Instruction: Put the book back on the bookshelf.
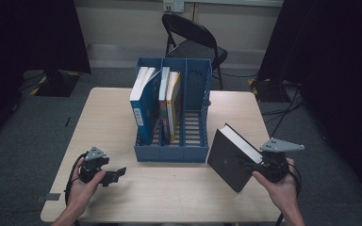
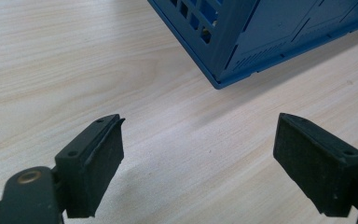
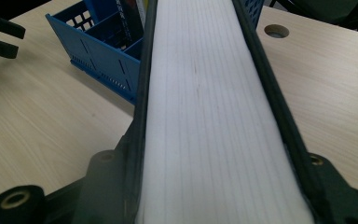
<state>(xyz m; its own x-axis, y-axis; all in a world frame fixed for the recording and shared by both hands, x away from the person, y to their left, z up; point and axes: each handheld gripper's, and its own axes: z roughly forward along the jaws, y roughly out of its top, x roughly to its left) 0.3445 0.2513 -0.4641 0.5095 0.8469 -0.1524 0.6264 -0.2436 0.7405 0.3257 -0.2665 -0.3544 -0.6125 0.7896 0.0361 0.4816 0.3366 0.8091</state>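
Note:
A thick black book with white page edges is tilted above the table's right front, just right of the blue file rack. My right gripper is shut on it, one jaw on each cover. The rack holds a blue book in its left slot and a dark one and a yellow one in the middle slot. The right slot shows no book. My left gripper rests open at the table's front left, nothing between its jaws, with the rack's corner ahead.
The wooden table has bare surface left of the rack and along the front edge. A round cable hole sits in the tabletop beyond the rack. A black folding chair stands behind the table. Dark curtains flank both sides.

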